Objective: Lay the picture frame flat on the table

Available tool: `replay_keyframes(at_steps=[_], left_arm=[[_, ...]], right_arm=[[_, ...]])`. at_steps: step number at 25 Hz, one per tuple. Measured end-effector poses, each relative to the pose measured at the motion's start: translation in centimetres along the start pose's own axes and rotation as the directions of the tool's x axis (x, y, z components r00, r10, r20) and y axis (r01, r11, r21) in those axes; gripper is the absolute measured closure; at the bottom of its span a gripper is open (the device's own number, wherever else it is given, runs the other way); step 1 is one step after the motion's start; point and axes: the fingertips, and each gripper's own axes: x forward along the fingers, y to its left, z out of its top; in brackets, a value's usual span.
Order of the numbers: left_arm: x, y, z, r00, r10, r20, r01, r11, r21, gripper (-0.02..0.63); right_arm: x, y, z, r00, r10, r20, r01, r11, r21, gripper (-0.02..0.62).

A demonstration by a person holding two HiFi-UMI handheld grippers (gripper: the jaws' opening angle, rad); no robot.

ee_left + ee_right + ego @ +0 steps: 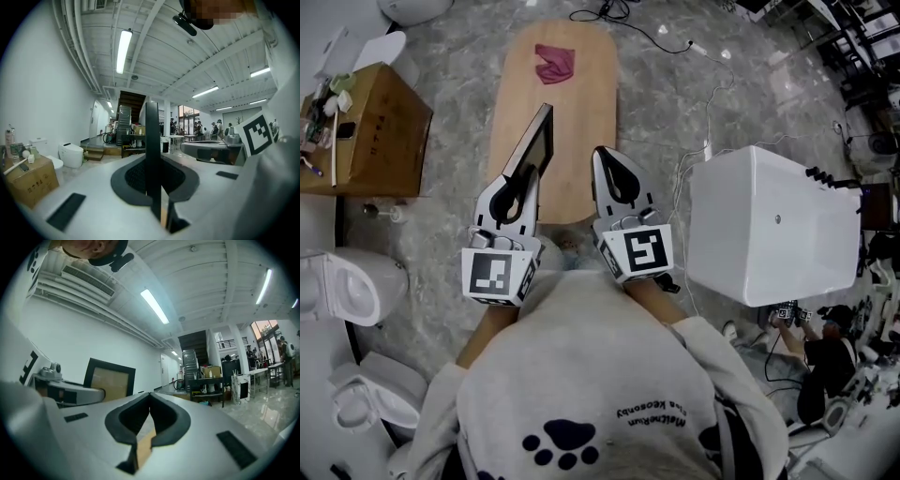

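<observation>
Your left tongs (521,180) and right tongs (609,169) have matt white plastic shells. Their black pads (136,178) look rubbery and finely textured. The picture frame (532,148) has a matt black moulding around a dull tan panel that looks like card or board. The bench (572,122) is pale wood, smooth, with a satin finish. The cloth (555,62) is a soft, crumpled magenta fabric. The floor (450,234) is polished grey veined stone. The box (380,131) is plain brown cardboard, the toilet (347,286) is glossy white ceramic, and the tub (769,225) is smooth glossy white. Your sweatshirt (581,375) is soft grey knit.
</observation>
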Motion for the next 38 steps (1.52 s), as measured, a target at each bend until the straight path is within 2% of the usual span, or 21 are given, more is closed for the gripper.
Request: replay_keyframes(at_steps=[7,18,24,27,30,38], left_arm=[[2.2,1.9,-1.6,0.999,-0.029,-0.043,0.029,1.0,-0.006,0.578],[5.1,3.8,-2.3,0.99,-0.11,-0.087,0.109,0.994,-0.015,0.578],[5.9,3.7,-4.7,0.98,-0.148,-0.133,0.146,0.989,-0.023,0.578],[5.9,4.1,-6.1,0.974,-0.165,-0.155,0.163,0.986,-0.027,0.578],[5.9,4.2,-7.4,0.969,-0.191,-0.154,0.188,0.982,-0.033,0.578],[6.3,4.8,-10.8,0.955,-0.235,-0.183,0.228,0.972,-0.058,0.578]], right_arm=[[2.7,0.0,-1.9,0.999,-0.003,-0.038,0.005,0.999,0.038,0.584],[5.3,-0.3,-2.8,0.996,-0.013,-0.091,0.014,1.0,0.005,0.584],[5.5,-0.4,-5.4,0.991,-0.001,-0.136,0.001,1.0,-0.001,0.584],[5.6,0.0,-7.3,0.981,0.003,-0.194,-0.003,1.0,-0.004,0.584],[6.3,0.5,-7.9,0.986,0.02,-0.167,-0.02,1.0,0.001,0.584],[7.4,0.6,-11.2,0.98,0.027,-0.2,-0.026,1.0,0.006,0.584]])
